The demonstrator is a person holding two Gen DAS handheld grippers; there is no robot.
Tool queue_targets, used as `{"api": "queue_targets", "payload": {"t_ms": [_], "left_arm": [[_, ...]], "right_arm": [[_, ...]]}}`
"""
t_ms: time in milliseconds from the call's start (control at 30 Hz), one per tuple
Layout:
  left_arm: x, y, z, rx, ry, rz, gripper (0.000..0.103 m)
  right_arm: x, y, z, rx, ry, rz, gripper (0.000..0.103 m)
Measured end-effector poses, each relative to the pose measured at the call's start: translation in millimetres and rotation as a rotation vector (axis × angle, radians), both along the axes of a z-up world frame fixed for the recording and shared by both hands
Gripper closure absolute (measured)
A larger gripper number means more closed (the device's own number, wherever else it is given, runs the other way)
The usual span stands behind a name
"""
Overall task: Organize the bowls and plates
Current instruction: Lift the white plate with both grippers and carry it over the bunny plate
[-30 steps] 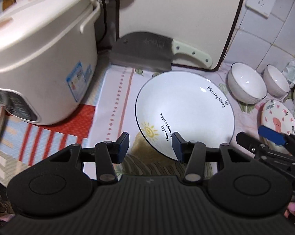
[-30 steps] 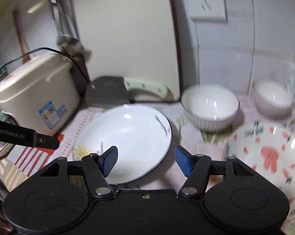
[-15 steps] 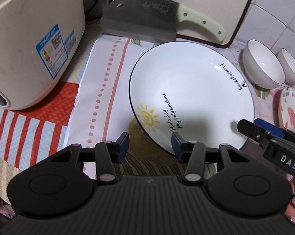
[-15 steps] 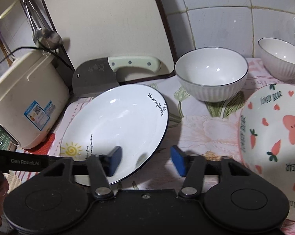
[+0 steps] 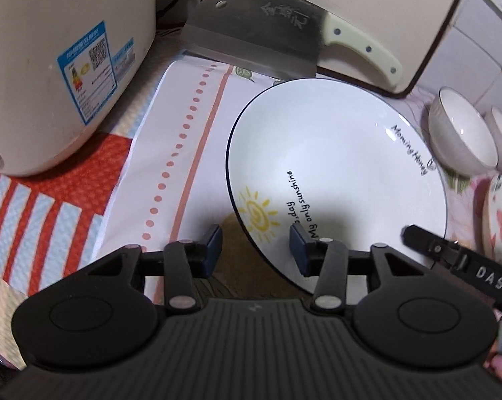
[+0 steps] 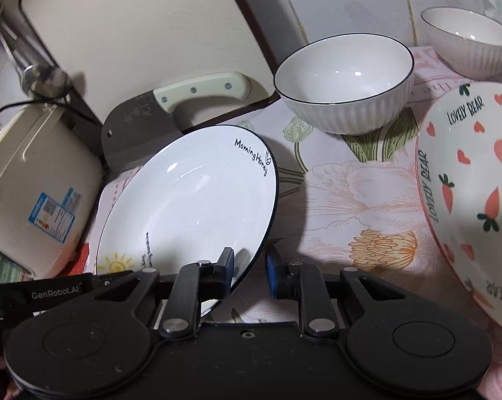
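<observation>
A white plate (image 5: 334, 173) with a dark rim, a yellow sun and black lettering lies on the patterned cloth. Its near left rim runs between the fingers of my left gripper (image 5: 256, 245), whose jaws are closing; a gap still shows beside the rim. In the right wrist view the same plate (image 6: 191, 206) has its near right rim between the blue pads of my right gripper (image 6: 249, 266), which is shut on it. A pink-patterned plate (image 6: 477, 193) lies to the right. Two white ribbed bowls (image 6: 344, 76) (image 6: 467, 36) stand behind.
A cream rice cooker (image 5: 51, 66) stands at the left on a red striped mat. A cleaver (image 5: 257, 33) leans against a cream cutting board (image 5: 351, 0) right behind the white plate. Tiled wall closes the back. A ladle (image 6: 41, 76) hangs near the cooker.
Both grippers came down close to the white plate. The right jaws closed from wide apart onto its rim. The left jaws narrowed a little around the opposite rim.
</observation>
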State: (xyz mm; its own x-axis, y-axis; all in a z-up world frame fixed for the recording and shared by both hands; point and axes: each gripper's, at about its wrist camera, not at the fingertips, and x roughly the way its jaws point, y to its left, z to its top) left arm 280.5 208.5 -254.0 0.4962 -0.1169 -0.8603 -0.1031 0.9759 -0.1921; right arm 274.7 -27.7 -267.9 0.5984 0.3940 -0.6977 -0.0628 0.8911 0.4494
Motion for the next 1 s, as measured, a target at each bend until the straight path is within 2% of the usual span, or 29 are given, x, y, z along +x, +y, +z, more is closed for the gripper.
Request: {"api": "queue_targets", "payload": {"t_ms": [100, 333, 533, 733, 1000], "left_arm": [[1.1, 0.0, 0.1, -0.026, -0.011, 0.006, 0.08], [-2.6, -8.8, 0.8, 0.02, -0.04, 0.011, 0.081], [-10.1, -10.0, 13.6, 0.07, -0.041, -0.031, 0.081], [-29.7, -11.1, 28.6, 0.09, -0.008, -0.058, 0.081], [-65.1, -26.0, 54.8, 0.111, -0.006, -0.096, 0.081]], "right_arm": [[0.5, 5.6, -0.5, -0.013, -0.01, -0.003, 0.079], [2.9, 3.1, 0.3, -0.006, 0.003, -0.008, 0.084], [-4.5, 10.9, 18.5, -0.047, 0.036, -0.003, 0.083], [-26.8, 6.9, 31.4, -0.033, 0.069, -0.02, 0.083], [-65.8, -12.5, 50.0, -0.013, 0.086, -0.038, 0.082]]}}
